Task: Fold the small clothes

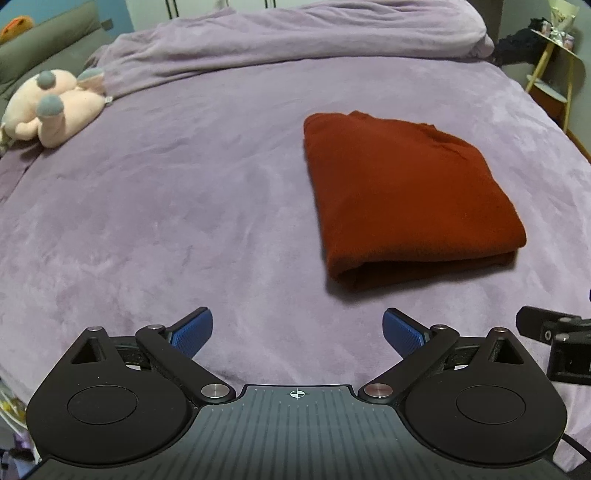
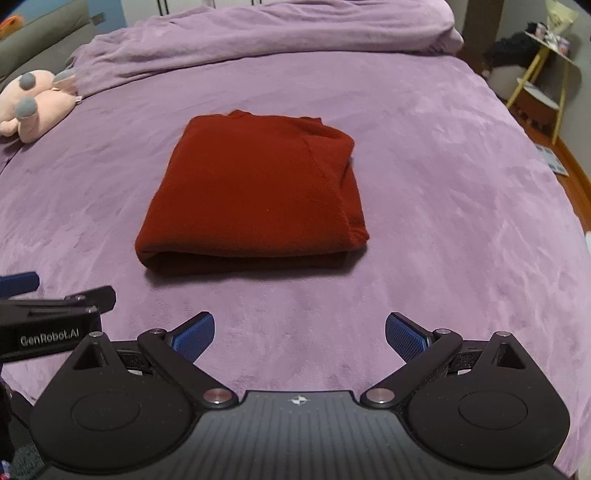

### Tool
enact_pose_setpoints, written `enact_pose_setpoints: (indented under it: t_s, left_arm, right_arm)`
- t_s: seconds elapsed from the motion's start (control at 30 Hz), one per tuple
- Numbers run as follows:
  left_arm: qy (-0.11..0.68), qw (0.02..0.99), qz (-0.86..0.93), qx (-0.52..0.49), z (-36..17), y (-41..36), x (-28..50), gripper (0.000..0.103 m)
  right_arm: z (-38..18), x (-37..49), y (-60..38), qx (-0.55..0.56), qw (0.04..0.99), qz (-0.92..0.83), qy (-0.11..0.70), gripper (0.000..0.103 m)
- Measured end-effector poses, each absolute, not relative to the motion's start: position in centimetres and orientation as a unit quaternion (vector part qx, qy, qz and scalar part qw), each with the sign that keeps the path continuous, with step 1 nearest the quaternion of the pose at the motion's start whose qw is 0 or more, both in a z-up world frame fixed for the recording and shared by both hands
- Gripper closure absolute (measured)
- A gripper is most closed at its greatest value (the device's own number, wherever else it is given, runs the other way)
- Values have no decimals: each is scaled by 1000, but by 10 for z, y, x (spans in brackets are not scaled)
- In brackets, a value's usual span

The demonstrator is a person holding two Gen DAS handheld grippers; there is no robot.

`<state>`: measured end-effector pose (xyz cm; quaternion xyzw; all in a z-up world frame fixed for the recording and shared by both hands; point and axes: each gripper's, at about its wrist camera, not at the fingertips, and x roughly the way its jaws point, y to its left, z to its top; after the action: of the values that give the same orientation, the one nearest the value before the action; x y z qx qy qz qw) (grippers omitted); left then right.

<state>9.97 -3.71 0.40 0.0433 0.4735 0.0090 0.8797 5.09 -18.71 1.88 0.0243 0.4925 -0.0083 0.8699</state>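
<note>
A dark red garment (image 1: 406, 195) lies folded into a neat rectangle on the purple bed cover (image 1: 184, 206). It also shows in the right wrist view (image 2: 255, 195), ahead of centre. My left gripper (image 1: 297, 330) is open and empty, hovering near the bed's front edge, to the left of the garment. My right gripper (image 2: 300, 334) is open and empty, in front of the garment and apart from it. Part of the left gripper (image 2: 48, 314) shows at the left edge of the right wrist view.
A pink plush toy (image 1: 51, 107) lies at the far left of the bed. A bunched purple duvet (image 1: 295, 33) runs along the back. A yellow-legged side table (image 2: 543, 74) with clutter stands beyond the right edge of the bed.
</note>
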Motion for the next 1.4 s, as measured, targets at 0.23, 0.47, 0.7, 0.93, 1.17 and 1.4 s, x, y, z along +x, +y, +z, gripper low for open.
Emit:
enact_pose_setpoints:
  t_s: [0.23, 0.47, 0.7, 0.93, 1.17, 1.4]
  left_arm:
    - [482, 875, 9, 34, 4, -36, 99, 2]
    - [485, 874, 7, 39, 5, -38, 99, 2]
    - [488, 872, 5, 38, 6, -38, 99, 2]
    - [491, 870, 7, 39, 6, -39, 100, 2]
    - [492, 870, 7, 42, 6, -39, 99, 2]
    - [494, 869, 6, 40, 6, -38, 99, 2]
  right_arm:
    - [18, 52, -187, 13, 867, -30, 497, 4]
    - [20, 53, -188, 13, 865, -32, 501, 4]
    - [21, 52, -189, 13, 864, -33, 503, 4]
    - [20, 52, -191, 18, 860, -37, 509, 4]
    - [21, 51, -191, 18, 859, -40, 510, 4]
    - [22, 51, -188, 15, 859, -41, 510, 4]
